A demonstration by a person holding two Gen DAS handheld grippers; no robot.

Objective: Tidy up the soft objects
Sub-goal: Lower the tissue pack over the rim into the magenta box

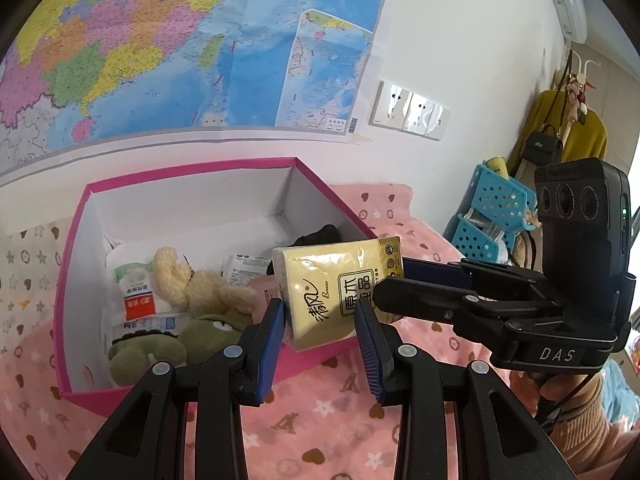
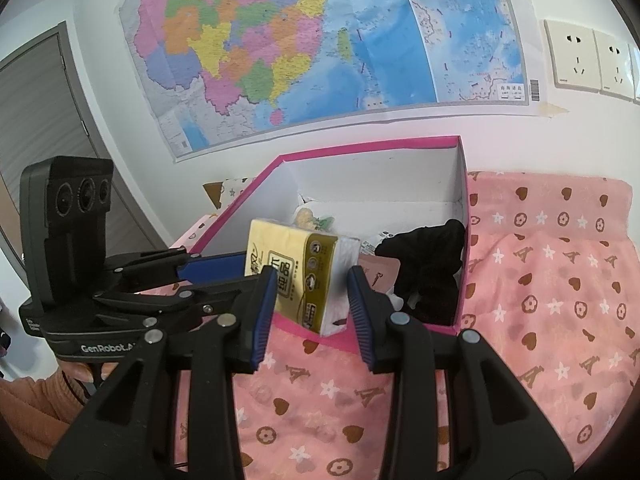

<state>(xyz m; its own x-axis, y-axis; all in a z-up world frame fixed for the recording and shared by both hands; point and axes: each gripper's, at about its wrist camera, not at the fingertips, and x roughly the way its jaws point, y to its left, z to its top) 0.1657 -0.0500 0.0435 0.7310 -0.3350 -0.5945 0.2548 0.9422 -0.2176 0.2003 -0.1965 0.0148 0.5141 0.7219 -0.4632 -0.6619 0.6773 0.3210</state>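
Note:
A yellow tissue pack (image 1: 332,292) (image 2: 296,264) hangs tilted over the front wall of an open pink box (image 1: 192,168) (image 2: 360,148). My left gripper (image 1: 318,308) (image 2: 236,276) is shut on one end of the pack. My right gripper (image 2: 312,280) (image 1: 394,280) is shut on the other end, coming in from the right in the left wrist view. Inside the box lie a beige plush bear (image 1: 192,280), a green plush toy (image 1: 180,344), white packets (image 1: 136,292) and a black cloth (image 1: 320,234) (image 2: 432,268).
The box stands on a pink patterned bedspread (image 2: 540,280) against a wall with a large map (image 2: 320,40) and sockets (image 2: 576,56). Blue baskets (image 1: 496,208) and a coat rack with a yellow garment (image 1: 560,120) are to the right; a grey door (image 2: 40,120) is left. A person's orange sleeve (image 1: 592,420) shows.

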